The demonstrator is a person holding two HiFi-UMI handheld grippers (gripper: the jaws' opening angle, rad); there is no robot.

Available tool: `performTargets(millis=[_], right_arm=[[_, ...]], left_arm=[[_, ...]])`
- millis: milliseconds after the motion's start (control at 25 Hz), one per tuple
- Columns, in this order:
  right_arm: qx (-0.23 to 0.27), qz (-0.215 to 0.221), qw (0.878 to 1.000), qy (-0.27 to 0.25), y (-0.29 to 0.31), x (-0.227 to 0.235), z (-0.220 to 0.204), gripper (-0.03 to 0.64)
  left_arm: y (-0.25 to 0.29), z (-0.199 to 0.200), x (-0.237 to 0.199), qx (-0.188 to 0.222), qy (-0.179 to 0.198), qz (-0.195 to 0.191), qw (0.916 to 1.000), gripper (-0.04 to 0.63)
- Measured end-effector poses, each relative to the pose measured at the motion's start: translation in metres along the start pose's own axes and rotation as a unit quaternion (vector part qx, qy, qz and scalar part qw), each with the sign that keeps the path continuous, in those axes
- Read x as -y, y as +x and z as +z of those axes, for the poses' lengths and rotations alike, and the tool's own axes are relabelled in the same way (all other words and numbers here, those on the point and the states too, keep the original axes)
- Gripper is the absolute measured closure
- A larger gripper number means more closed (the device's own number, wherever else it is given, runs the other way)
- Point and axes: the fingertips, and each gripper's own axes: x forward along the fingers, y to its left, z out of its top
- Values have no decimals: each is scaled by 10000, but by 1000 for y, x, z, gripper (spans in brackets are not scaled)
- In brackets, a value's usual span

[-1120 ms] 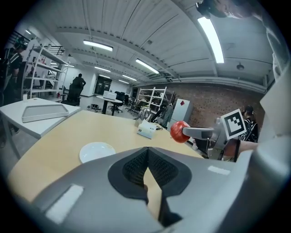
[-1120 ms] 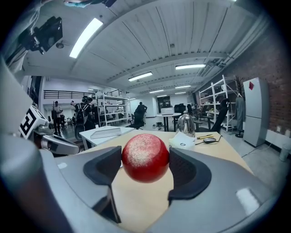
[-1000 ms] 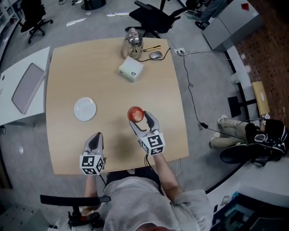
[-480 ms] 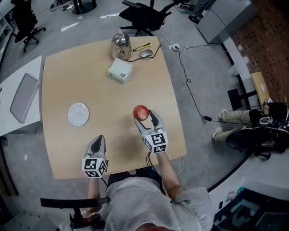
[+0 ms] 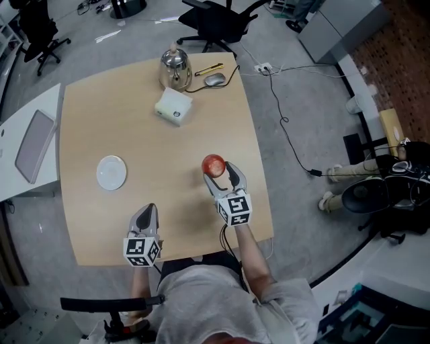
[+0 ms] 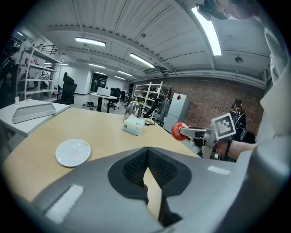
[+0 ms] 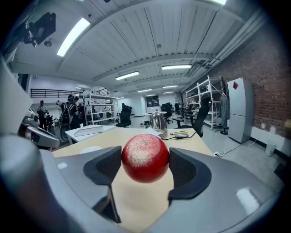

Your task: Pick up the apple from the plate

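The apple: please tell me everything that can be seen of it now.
The apple is round, glossy dark red with a pale speckled patch on top; no stem shows. The right claw is shut on it, its dark jaws pressing either side, holding it above the wooden table. It is off the white plate, which lies apart to its left.

A pale wooden counter (image 5: 134,121) with rounded corners stands on a grey floor (image 5: 302,87). At the counter's far edge sits a shiny metal kettle (image 5: 175,66). A white rectangular box (image 5: 173,107) lies just inward of it. Near the counter's far right corner are a grey computer mouse (image 5: 215,79) and a yellow pen (image 5: 210,68). Off that corner a white power strip (image 5: 264,68) lies on the floor, and a black cable (image 5: 285,127) trails past the counter's right side. A black office chair (image 5: 218,20) stands beyond the far edge. Left of the counter, a white side table (image 5: 8,154) carries a grey tray (image 5: 32,146).
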Motion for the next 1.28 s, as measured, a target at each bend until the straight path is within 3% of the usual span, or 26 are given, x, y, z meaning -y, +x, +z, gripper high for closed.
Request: performTargets(millis=[480,720,1000,1280], right_arm=[[-157,-22,9999,-26,19,43,-9,282],[-195,-36,9998,-44,26,34,-9,282],[-316,3,9995,-24,55,85,-27,282],[-489,0,9988,8,77,101,-46,282]], left_arm=[[18,3,14,-112,-67,186,9997,575],[4,4,5,-167,-89,210,9996,575],[47,2,24,-249,-94,307,9992,575],[57,-1,24,-327,-111,380,9987,575]])
